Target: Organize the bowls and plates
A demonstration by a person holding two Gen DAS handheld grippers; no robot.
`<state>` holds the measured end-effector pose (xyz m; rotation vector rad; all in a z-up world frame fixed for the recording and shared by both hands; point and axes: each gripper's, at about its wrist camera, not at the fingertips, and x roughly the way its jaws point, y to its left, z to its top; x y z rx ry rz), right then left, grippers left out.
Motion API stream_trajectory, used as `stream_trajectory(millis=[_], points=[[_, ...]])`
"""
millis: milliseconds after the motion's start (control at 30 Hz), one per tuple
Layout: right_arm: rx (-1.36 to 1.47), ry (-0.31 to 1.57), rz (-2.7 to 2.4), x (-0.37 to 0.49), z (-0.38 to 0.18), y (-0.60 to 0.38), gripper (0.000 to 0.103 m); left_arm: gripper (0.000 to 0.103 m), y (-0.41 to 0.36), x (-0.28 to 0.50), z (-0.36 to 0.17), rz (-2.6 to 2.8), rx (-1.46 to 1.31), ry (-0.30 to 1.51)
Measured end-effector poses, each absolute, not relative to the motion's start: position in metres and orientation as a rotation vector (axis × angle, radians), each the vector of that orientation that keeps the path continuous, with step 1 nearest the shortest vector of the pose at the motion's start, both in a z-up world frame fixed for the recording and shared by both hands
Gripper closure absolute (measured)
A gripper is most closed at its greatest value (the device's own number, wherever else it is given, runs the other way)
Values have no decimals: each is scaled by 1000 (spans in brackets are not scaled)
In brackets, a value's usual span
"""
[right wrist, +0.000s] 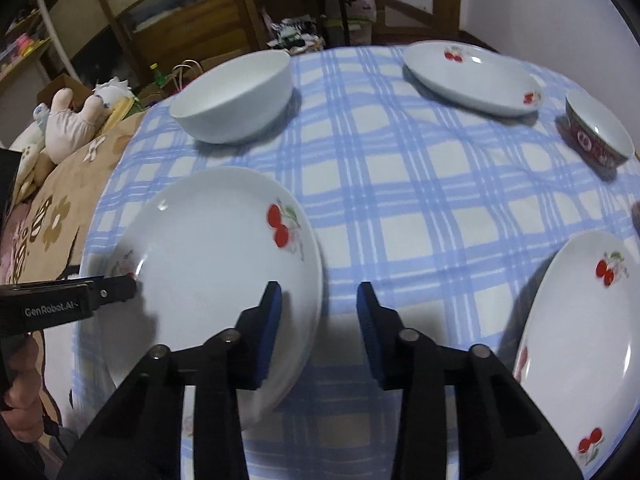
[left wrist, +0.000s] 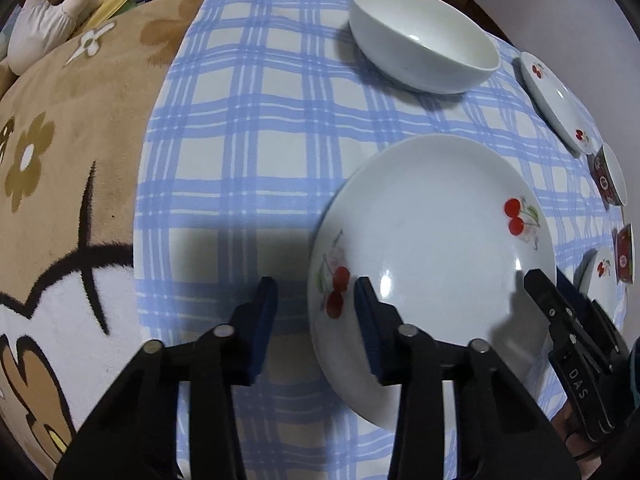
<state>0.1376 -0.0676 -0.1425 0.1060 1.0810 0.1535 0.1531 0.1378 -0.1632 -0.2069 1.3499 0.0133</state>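
Cherry-patterned plate (left wrist: 432, 248) is being straddled at opposite rims by two pairs of tongs on a tabletop (left wrist: 248, 152) covered in blue-checked cloth. Left tongs (left wrist: 316, 320) are being held across the plate's left rim, one blue pad inside the plate, one outside, jaws apart and not clamped. Right tongs (right wrist: 319, 322) are being held likewise across its right rim, unclenched. A plain white bowl (right wrist: 236, 96) is being left standing beyond the plate, a second cherry plate (right wrist: 472, 78) at the far right, a red-patterned bowl (right wrist: 598, 136) near it and a third cherry plate (right wrist: 580, 348) at the near right.
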Motion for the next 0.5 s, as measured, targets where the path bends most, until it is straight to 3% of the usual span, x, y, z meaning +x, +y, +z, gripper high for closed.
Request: stream_trajectory(millis=[267, 333, 500], points=[[170, 1091, 178, 139, -144, -74, 77, 77, 140, 154, -166, 18, -261, 1343], [167, 1092, 184, 139, -145, -73, 79, 86, 138, 156, -165, -16, -243, 1349], [147, 1089, 211, 139, -145, -67, 91, 86, 133, 161, -162, -19, -226, 1347]])
